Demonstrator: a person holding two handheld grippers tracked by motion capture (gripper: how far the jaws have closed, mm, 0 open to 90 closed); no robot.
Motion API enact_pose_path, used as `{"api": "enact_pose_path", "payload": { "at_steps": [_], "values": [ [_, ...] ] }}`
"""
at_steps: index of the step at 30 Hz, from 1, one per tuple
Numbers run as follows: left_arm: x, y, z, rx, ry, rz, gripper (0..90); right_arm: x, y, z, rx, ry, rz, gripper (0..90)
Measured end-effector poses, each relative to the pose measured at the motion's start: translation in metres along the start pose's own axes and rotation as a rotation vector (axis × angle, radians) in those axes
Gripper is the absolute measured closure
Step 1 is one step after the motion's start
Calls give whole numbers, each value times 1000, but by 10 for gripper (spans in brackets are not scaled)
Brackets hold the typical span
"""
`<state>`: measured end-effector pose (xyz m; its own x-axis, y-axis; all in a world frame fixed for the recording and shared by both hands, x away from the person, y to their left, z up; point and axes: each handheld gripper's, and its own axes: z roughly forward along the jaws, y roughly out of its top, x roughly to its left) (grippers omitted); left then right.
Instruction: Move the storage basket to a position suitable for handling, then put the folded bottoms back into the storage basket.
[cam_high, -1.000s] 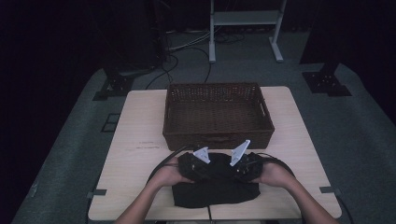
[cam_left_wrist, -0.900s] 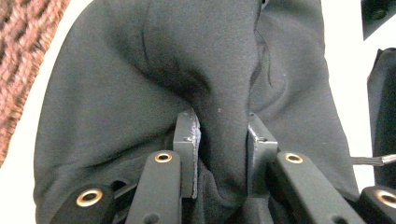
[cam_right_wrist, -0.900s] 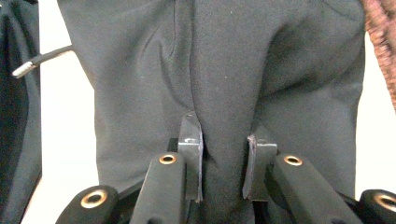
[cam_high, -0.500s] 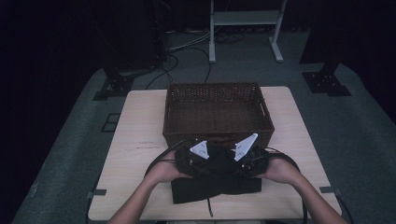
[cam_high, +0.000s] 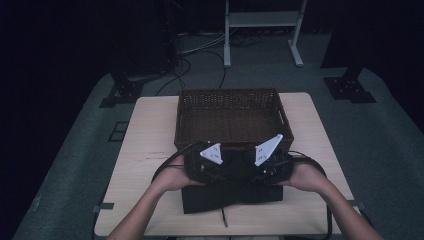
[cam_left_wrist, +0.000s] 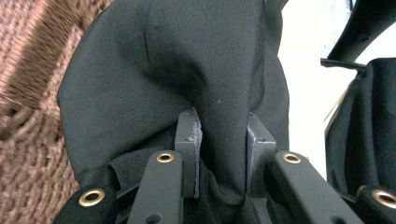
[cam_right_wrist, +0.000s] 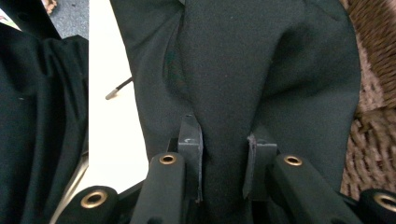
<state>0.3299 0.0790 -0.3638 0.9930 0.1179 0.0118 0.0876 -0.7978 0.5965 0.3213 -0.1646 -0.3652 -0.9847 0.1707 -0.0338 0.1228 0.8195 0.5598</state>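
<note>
Black folded garment (cam_high: 232, 192) lying on the tabletop (cam_high: 145, 150) just in front of the wicker basket (cam_high: 227, 117), its far edge lifted. Left tool (cam_left_wrist: 218, 154) pinching a thick fold of that cloth; right tool (cam_right_wrist: 223, 158) clamped on another fold beside it. Both grips set side by side near the basket's front wall, probably to carry the garment level over the rim.

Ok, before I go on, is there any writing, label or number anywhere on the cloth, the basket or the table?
None can be read.
Black cloth: plain, no tag or print showing.
Wicker basket: bare weave.
Table: faint marks on the top, too small to tell if they are writing.
</note>
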Motion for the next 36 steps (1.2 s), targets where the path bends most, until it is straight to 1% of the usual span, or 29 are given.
{"api": "enact_pose_path", "payload": {
  "at_steps": [2,10,13,18,21,24,29,30,36],
  "values": [
    [1,4,-5,4,9,9,720,0,3,-4,-1,-9,-4,724],
    [6,18,-23,11,37,31,721,-6,16,-22,-26,-16,-8,724],
    [7,21,-28,5,41,27,721,-7,20,-28,-30,-28,-14,724],
    [5,26,-33,-5,48,36,721,-6,25,-38,-26,-38,-32,724],
    [6,30,-36,1,51,40,722,-6,28,-42,-25,-44,-35,724],
    [8,34,-40,-3,53,41,722,-7,30,-48,-24,-51,-36,724],
    [12,40,-52,-4,72,47,722,-11,38,-55,-41,-55,-40,724],
    [13,41,-54,1,76,53,722,-12,40,-57,-40,-56,-44,723],
    [18,48,-67,1,83,54,722,-17,49,-65,-48,-61,-48,724]
  ]
}}
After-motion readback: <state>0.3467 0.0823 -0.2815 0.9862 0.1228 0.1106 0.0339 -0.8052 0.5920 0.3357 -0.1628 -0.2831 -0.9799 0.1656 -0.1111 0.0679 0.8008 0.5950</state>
